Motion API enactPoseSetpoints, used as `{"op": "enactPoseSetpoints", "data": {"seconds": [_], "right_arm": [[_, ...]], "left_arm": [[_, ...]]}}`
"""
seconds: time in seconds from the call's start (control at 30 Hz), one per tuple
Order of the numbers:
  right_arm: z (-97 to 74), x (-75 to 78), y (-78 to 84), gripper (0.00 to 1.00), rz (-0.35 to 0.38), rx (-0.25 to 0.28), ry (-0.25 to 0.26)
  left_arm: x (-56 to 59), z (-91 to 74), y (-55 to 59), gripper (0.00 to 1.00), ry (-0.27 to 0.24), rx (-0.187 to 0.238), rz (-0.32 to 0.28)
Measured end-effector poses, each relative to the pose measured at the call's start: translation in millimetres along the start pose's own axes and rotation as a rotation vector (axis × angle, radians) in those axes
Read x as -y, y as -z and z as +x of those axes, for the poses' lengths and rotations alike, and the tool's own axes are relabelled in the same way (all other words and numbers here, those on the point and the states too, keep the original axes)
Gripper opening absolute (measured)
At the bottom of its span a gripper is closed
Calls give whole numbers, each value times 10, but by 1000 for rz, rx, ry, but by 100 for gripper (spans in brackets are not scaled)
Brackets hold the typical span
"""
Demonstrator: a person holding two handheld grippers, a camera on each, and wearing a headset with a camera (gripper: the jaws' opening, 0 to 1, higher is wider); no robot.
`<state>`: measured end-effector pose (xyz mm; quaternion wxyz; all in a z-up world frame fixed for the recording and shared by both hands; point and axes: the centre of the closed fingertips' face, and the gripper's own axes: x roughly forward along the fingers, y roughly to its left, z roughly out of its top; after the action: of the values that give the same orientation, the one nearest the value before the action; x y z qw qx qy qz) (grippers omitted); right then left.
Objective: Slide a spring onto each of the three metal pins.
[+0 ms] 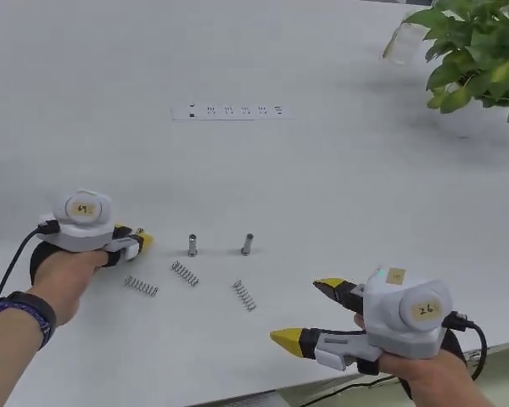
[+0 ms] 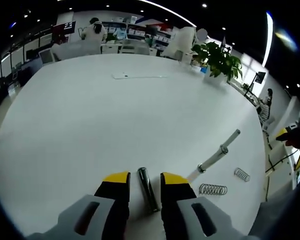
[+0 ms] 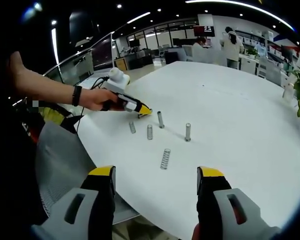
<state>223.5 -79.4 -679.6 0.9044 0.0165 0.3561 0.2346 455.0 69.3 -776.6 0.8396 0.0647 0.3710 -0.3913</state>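
Standing upright near the front of the white table (image 1: 322, 170), two metal pins were spotted side by side: the left pin (image 1: 192, 245) and the right pin (image 1: 247, 244). Three springs were laid flat just in front of them, none yet on a pin: the left spring (image 1: 141, 287), the middle spring (image 1: 185, 273) and the right spring (image 1: 244, 295). The third pin (image 2: 148, 189) was framed between the narrowly set jaws of the left gripper (image 1: 140, 240); whether it was actually pinched could not be told. The right gripper (image 1: 307, 312) was held with jaws spread wide, to the right of the springs. Further back, a power strip (image 1: 229, 111) and a potted plant (image 1: 479, 51) were seen.
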Motion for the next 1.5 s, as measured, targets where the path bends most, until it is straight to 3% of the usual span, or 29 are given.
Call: {"op": "enactPoseSetpoints", "data": {"seconds": [0.13,0.23,0.43,0.67,0.9,1.5], "right_arm": [[8,-4,-6,65,-3,-1,-3],[16,-5,-27,65,-5,3,-5],[23,-15,-42,65,-7,2,-8],[27,-15,-27,65,-6,0,-8],[25,-11,-43,65,-7,4,-7],[33,-41,-45,64,-7,13,-10]], "left_arm": [[20,11,-1,14,2,-1,-4],[45,34,-6,13,4,-8,27],[-32,61,-27,3,-27,-24,51],[-31,91,-46,0,-37,-50,79],[-8,75,-15,0,-19,-82,51],[7,-164,-150,0,-32,-23,36]]}}
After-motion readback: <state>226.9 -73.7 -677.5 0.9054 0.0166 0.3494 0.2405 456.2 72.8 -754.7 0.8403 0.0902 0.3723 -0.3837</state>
